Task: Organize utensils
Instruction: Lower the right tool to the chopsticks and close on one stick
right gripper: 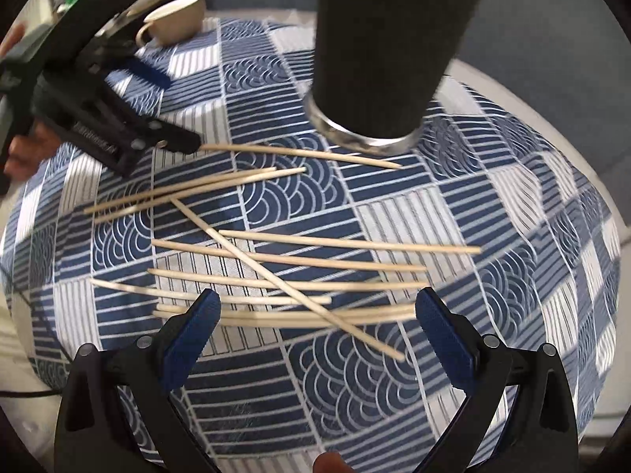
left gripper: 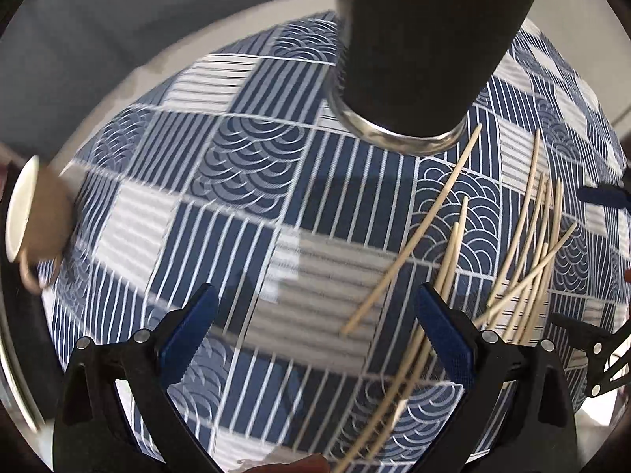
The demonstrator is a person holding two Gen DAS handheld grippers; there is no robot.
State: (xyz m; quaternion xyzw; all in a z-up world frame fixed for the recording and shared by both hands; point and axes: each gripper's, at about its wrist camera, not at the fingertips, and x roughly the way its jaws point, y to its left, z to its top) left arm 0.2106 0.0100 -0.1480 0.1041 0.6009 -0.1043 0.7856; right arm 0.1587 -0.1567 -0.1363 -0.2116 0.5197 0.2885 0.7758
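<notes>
Several pale wooden chopsticks [right gripper: 315, 259] lie scattered and crossed on a blue-and-white patterned tablecloth [right gripper: 355, 378]. My right gripper [right gripper: 315, 315] hovers open just above the nearest ones, holding nothing. A black cylindrical holder [right gripper: 386, 47] with a metal base ring stands upright behind them. In the left wrist view the chopsticks [left gripper: 398, 268] lie to the right, some passing under the right finger. My left gripper [left gripper: 315, 327] is open and empty over bare cloth [left gripper: 236, 236], in front of the holder [left gripper: 414, 59]. From the right wrist the left gripper [right gripper: 181, 112] shows at upper left, open.
A beige cup [right gripper: 177, 19] with a handle stands at the far left corner of the cloth, blurred in the left wrist view [left gripper: 31, 213]. The right gripper [left gripper: 568, 256] shows at that view's right edge. The cloth ends at a pale table edge [right gripper: 532, 90].
</notes>
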